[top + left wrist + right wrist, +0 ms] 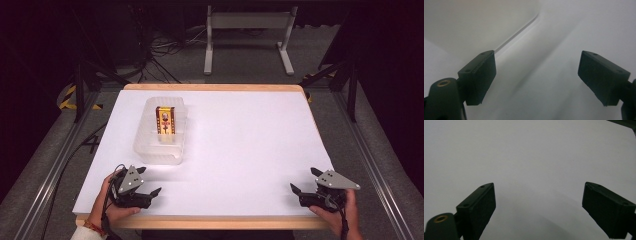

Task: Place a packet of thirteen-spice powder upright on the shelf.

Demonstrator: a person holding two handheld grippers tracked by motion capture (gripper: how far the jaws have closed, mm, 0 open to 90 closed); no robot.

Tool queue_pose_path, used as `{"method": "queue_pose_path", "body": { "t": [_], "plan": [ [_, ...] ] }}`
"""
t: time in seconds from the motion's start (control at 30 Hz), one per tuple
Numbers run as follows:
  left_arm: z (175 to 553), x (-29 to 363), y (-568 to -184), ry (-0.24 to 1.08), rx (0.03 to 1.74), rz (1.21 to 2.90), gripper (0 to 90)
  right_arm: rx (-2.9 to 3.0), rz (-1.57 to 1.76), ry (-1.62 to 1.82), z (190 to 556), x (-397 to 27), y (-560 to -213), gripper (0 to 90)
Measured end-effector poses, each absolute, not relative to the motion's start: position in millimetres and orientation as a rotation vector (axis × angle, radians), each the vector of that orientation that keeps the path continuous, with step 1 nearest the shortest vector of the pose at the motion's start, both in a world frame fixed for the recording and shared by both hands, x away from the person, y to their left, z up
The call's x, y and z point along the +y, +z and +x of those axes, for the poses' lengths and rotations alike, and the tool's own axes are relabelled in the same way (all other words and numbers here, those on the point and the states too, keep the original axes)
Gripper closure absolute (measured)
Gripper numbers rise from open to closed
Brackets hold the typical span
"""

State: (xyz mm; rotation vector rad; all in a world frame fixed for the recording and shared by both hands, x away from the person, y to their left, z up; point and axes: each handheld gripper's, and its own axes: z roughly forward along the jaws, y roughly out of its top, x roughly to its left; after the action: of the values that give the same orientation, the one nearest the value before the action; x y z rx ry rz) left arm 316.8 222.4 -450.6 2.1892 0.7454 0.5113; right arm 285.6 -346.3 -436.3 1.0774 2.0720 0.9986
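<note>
From where I stand, the work looks finished or close to it: 1 small red-and-gold packet point(165, 120) lies flat inside the clear plastic container point(145, 145), lengthwise down its middle, and neither claw has anything in it. The container sits on the white table point(240, 150), toward its far left part. The left gripper point(150, 186) is just in front of the container, on the near side and well apart from the packet, with its jaws spread wide and nothing between them; in the left gripper view point(536, 75) a pale curved wall that I take for the container's side rises just beyond the jaws. The right gripper point(303, 181) rests far to the right of the container, near the front edge of the table, jaws wide too and holding nothing point(537, 207). I judge that little remains, perhaps only drawing the hands back. The count: 1 packet, 1 container, 2 grippers, 1 table.
</note>
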Motion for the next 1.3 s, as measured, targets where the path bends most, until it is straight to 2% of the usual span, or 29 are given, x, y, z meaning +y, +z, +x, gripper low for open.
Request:
{"method": "queue_pose_path", "body": {
  "t": [0.4, 1.3],
  "plan": [
    [314, 251, -452, 0.512, 0.876, 2.079, 14.3, 2.08, 1.056, 1.006, 288, -344, -435, 12.3],
    [315, 252, -452, 0.509, 0.881, 2.059, 13.5, 2.098, 1.046, 0.989, 290, -340, -436, 12.1]
  ]
}}
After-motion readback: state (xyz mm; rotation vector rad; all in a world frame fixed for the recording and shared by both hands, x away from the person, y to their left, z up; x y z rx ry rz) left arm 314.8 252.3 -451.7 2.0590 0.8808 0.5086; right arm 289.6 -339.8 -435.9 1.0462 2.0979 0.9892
